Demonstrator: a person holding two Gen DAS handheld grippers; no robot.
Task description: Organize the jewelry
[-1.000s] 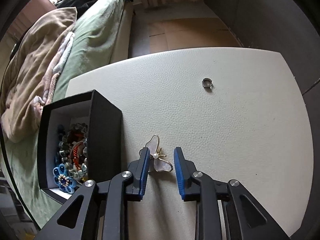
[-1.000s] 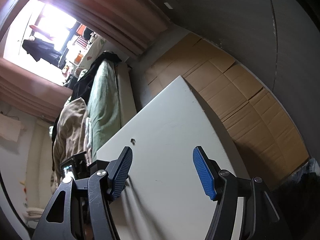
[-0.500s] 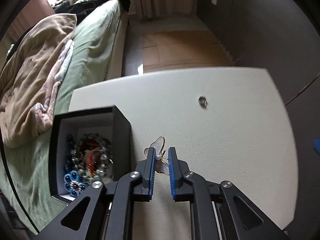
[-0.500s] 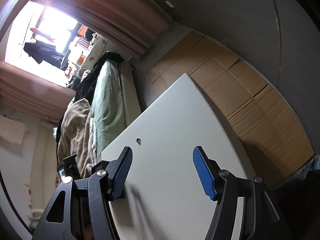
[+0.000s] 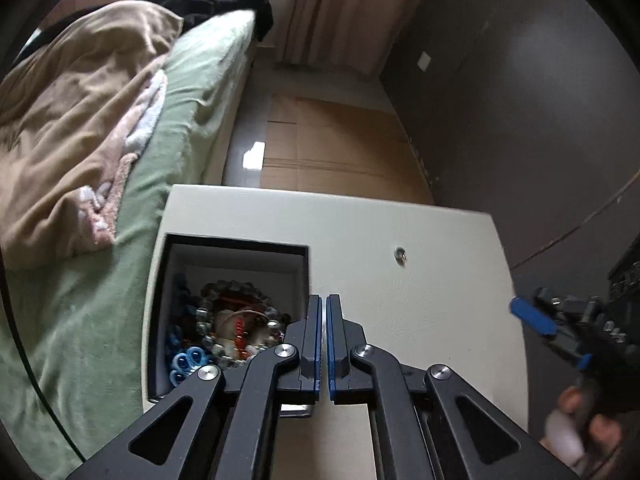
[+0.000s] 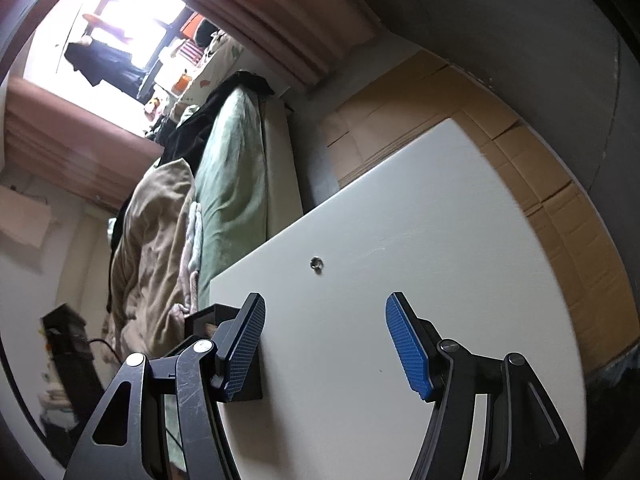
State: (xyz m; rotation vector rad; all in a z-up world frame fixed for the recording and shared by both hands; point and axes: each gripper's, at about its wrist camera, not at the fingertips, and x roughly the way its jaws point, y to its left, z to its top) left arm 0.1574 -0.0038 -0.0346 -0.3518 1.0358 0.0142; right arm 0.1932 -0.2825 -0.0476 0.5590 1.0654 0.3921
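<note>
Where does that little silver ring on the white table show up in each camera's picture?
Left wrist view: the small silver ring lies right of centre, beyond the black jewelry box.
Right wrist view: the ring sits near the middle, ahead of the open hand-held gripper.
Shared landmark: the green-covered bed.

A home bedroom, a bed with green sheet and rumpled tan blanket lay left of the jaws, pink curtains hung ahead (daylight behind), flattened cardboard covered the floor beyond a white table.
</note>
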